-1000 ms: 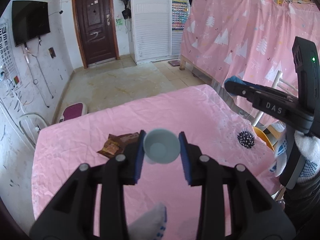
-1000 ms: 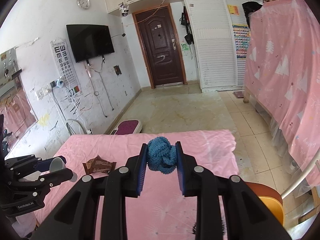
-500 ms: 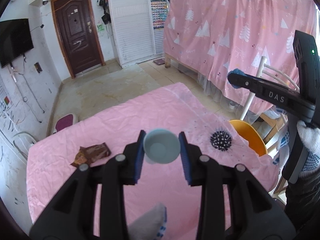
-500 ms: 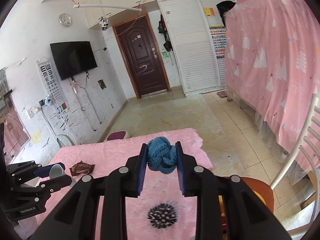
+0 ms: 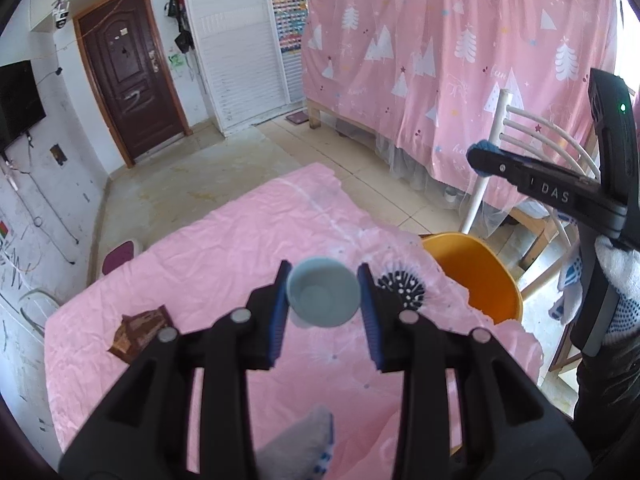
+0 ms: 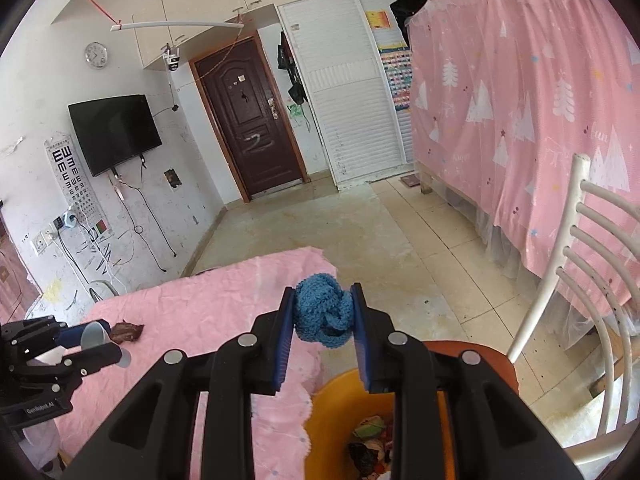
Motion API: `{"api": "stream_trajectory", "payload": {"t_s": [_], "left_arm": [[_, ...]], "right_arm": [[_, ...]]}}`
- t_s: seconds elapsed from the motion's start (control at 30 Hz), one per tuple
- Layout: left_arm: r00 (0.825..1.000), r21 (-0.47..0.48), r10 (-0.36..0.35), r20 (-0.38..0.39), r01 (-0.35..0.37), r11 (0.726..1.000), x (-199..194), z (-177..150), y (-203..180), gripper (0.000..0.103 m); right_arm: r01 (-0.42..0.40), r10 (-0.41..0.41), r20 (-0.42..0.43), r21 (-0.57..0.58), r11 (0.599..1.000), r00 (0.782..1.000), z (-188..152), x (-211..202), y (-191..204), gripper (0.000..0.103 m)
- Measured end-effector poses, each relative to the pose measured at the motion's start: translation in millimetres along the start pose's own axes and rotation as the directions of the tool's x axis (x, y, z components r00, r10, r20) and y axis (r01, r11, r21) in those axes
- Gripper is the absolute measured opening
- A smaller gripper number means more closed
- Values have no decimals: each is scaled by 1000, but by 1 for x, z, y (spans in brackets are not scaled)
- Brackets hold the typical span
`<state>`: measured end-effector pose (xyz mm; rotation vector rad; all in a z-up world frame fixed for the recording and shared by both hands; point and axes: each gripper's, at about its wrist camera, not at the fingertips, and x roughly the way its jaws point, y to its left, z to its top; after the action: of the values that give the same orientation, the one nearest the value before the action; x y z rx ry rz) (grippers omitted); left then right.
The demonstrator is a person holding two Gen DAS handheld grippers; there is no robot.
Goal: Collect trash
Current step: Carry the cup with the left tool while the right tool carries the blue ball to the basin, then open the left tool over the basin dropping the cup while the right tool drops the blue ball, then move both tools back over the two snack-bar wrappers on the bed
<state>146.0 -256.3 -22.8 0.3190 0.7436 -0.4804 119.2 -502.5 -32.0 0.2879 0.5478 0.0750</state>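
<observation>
My left gripper (image 5: pixel 323 298) is shut on a grey-blue paper cup (image 5: pixel 322 297), held above the pink-covered table (image 5: pixel 224 248). My right gripper (image 6: pixel 323 318) is shut on a blue knitted ball (image 6: pixel 323 316) and hangs over the orange bin (image 6: pixel 340 408), which holds several scraps. The orange bin also shows in the left wrist view (image 5: pixel 472 272), at the table's right edge. A brown snack wrapper (image 5: pixel 140 328) lies on the cloth at the left. The right gripper also shows in the left wrist view (image 5: pixel 484 156), and the left gripper in the right wrist view (image 6: pixel 96 344).
A black spiky ball (image 5: pixel 402 284) lies on the cloth near the bin. A white chair (image 6: pixel 580 304) stands right of the bin. A pink curtain (image 5: pixel 460 60) hangs behind it. Tiled floor (image 6: pixel 320 232) runs to a brown door (image 6: pixel 248 128).
Both grippers have swung right, toward the table's right edge. The orange bin has come into view under the right gripper. Both grips are unchanged.
</observation>
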Motion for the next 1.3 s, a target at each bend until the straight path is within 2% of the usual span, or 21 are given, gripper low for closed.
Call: {"api": "stream_trajectory", "payload": {"t_s": [0.1, 0.27, 0.43, 0.67, 0.77, 0.83, 0.87, 0.9, 1.1, 1.3], "left_arm": [[1000, 7, -12, -8, 12, 1000, 5, 4, -8, 31], [998, 12, -56, -36, 56, 998, 17, 13, -25, 31], [993, 33, -100, -55, 102, 994, 30, 21, -50, 31], [980, 60, -192, -60, 195, 979, 40, 34, -87, 31], [973, 62, -224, -64, 227, 972, 44, 40, -101, 31], [970, 66, -236, -67, 240, 969, 46, 43, -108, 40], [967, 64, -244, -69, 249, 966, 46, 45, -112, 61], [966, 63, -249, -64, 253, 965, 47, 46, -114, 68], [970, 81, -235, -56, 239, 968, 44, 45, -117, 68], [975, 59, -220, -28, 221, 973, 34, 42, -95, 68]], "right_arm": [[-27, 28, -17, 31, 999, 999, -4, 0, -12, 19], [-33, 33, 3, 73, 997, 999, -6, -6, -29, 25], [-38, 37, 11, 107, 993, 999, -6, -8, -45, 44], [-40, 30, 60, 180, 983, 998, -6, -21, -69, 51], [-35, 12, 98, 229, 973, 995, -6, -30, -82, 59], [-33, 5, 108, 256, 966, 994, -7, -33, -91, 60], [-32, 2, 110, 265, 964, 994, -7, -34, -94, 61], [-30, 0, 111, 272, 962, 994, -7, -34, -96, 61], [-30, 2, 104, 267, 963, 995, -9, -33, -94, 62], [-37, 18, 83, 237, 971, 996, -5, -24, -77, 64]]}}
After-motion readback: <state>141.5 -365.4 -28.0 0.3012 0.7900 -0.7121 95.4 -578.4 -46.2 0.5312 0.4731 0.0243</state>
